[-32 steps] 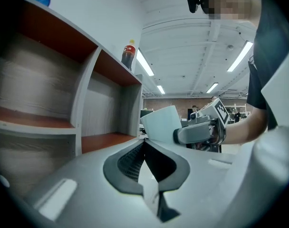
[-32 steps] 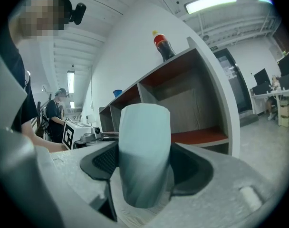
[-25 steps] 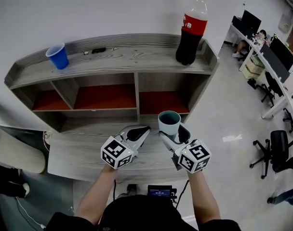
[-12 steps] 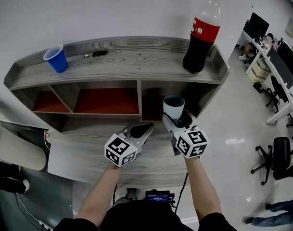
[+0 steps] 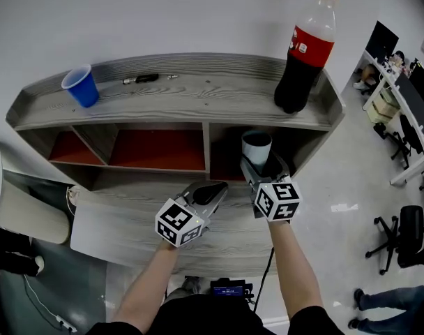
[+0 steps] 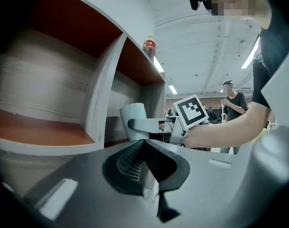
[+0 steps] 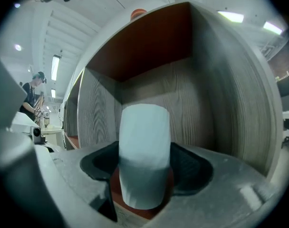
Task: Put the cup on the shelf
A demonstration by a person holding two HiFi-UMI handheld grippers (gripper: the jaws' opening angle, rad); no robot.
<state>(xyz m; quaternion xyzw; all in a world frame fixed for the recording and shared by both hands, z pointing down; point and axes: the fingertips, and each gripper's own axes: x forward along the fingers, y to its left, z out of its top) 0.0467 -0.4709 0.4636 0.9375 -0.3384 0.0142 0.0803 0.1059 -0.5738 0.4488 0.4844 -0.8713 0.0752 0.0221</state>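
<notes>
Well, my right gripper is squeezing the cup — 1 jaw on each side, low down on its wall. The cup is a pale blue-grey and stands straight up with its open mouth on top. I am holding it right at the front of the right compartment of the shelf, just under the top board. In the right gripper view the cup fills the middle, with the wooden back wall of that compartment behind it and a strip of red floor under it. I cannot tell if the bottom of the cup touches that floor.

My left gripper has its 2 jaws pressed together with nothing between them. It hangs over the lower board, just beside the right gripper and a bit nearer to me. In the left gripper view I can see the cup from the side, and the marker cube of the right gripper next to it.

The shelf has 3 compartments in a row, and the middle compartment has a red floor too. On the top board stand a blue cup at the left end and a cola bottle with a red label at the right end — well apart. Between them, near the back edge, lie some small dark things that are too small for me to name.
</notes>
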